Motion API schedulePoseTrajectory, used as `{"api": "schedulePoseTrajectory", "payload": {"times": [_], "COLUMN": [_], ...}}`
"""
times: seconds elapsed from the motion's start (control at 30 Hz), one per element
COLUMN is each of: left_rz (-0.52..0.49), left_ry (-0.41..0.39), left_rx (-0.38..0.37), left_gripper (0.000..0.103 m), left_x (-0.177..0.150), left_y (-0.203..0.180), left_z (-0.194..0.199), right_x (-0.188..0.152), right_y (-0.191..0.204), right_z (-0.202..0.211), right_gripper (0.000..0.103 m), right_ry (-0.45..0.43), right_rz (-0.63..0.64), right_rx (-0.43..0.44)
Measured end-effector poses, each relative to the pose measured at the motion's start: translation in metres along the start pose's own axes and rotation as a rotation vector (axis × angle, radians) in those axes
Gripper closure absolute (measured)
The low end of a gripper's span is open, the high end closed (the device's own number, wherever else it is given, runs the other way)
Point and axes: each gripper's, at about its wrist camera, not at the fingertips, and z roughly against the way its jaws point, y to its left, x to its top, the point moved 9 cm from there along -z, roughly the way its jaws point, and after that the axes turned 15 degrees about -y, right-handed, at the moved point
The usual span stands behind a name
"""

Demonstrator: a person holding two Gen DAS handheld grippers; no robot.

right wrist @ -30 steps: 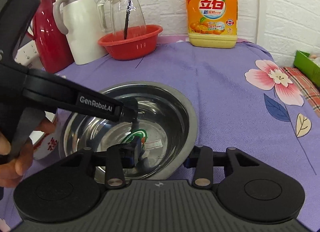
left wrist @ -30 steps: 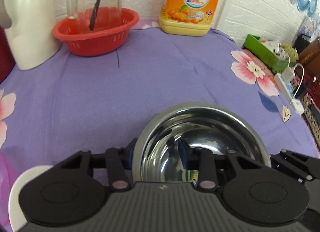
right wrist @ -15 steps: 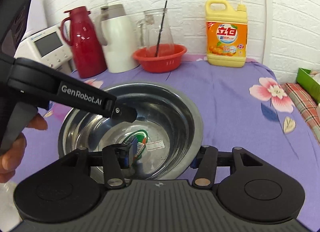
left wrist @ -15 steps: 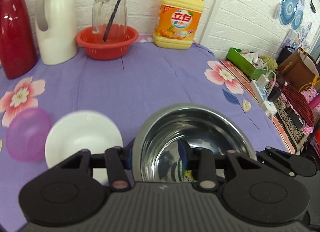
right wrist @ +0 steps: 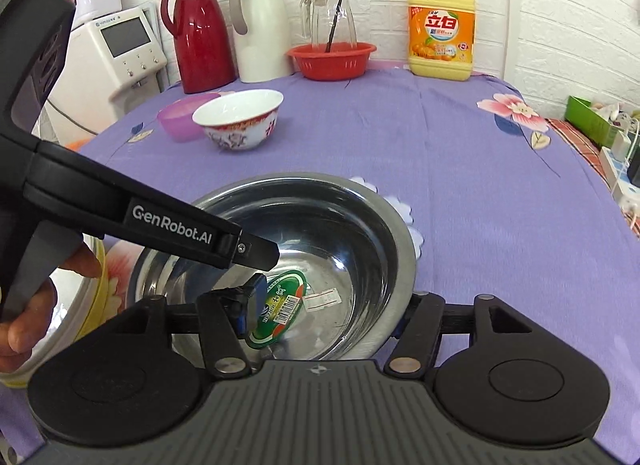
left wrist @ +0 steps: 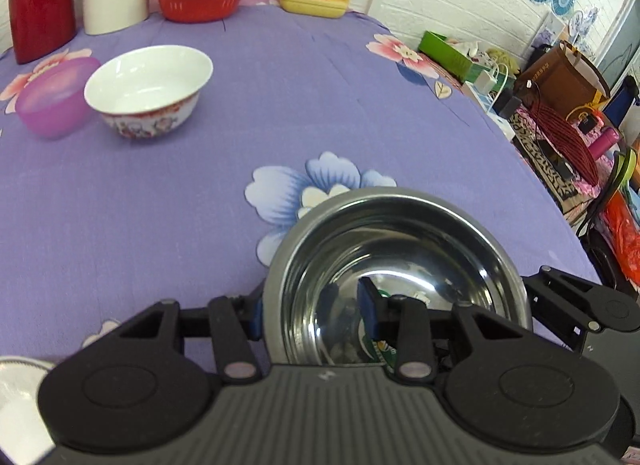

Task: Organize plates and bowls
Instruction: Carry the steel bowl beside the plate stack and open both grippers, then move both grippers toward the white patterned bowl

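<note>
Steel bowl (left wrist: 400, 265) low on the purple flowered tablecloth (left wrist: 200, 205), near edge, over a blue printed flower. Left gripper (left wrist: 312, 315) clamped tight on the bowl's left rim, one blue pad outside the wall, the other inside. Right gripper (right wrist: 326, 311) straddling the bowl's right wall, jaws opening wide; inner finger inside the bowl, outer finger just beyond the rim, pads not seen pressing. "GenRobot.AI" printed in white along the left gripper's black arm in the right wrist view, a hand (right wrist: 24, 317) wrapped on its handle. Green oval sticker (right wrist: 280, 307) with barcode and Chinese characters on the bowl's floor, a small white price label (right wrist: 322, 299) beside it, print too faint to read. Farther back, white porcelain bowl (right wrist: 239, 117) with red floral band, touching a translucent purple bowl (right wrist: 182, 117). Along the brick wall: red thermos (right wrist: 198, 29), white thermos (right wrist: 260, 29), glass pitcher (right wrist: 330, 13) standing in a red basket (right wrist: 332, 61), yellow detergent jug (right wrist: 440, 31) with orange label reading "立白".
</note>
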Motion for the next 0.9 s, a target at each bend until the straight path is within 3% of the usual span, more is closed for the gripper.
{"api": "schedulePoseTrajectory", "payload": {"times": [0.4,0.43,0.47,0.5,0.63,0.73,0.9], "left_rz": [-0.046,-0.049,-0.041,-0.02,0.023,0.047,0.11], "left_ry": [-0.023,-0.019,-0.011,-0.017,-0.083,-0.151,-0.216], "left_rx": [0.014,0.014,0.011,0.007,0.005,0.046,0.124], "left_gripper": [0.065,0.053,0.03,0.025,0.023,0.008,0.007], "left_x": [-0.008,-0.008,-0.008,-0.005,0.015,0.032,0.05], "left_y": [-0.001,-0.002,-0.002,0.0,0.014,0.036,0.077], "left_z": [-0.001,-0.001,0.0,0.003,0.024,0.042,0.059], "right_x": [-0.018,-0.018,-0.017,-0.015,-0.003,0.008,0.022], "right_y": [0.004,0.004,0.004,0.003,-0.01,-0.021,-0.028], "right_z": [0.004,0.004,0.006,0.008,0.028,0.036,0.024], "right_gripper": [0.001,0.001,0.0,0.0,0.0,0.0,0.0], "right_ry": [0.013,0.018,0.017,0.011,-0.058,-0.106,-0.108], "right_rz": [-0.002,-0.008,-0.018,-0.033,-0.065,-0.069,-0.079], "right_rx": [0.031,0.032,0.039,0.049,0.015,-0.018,-0.005]}}
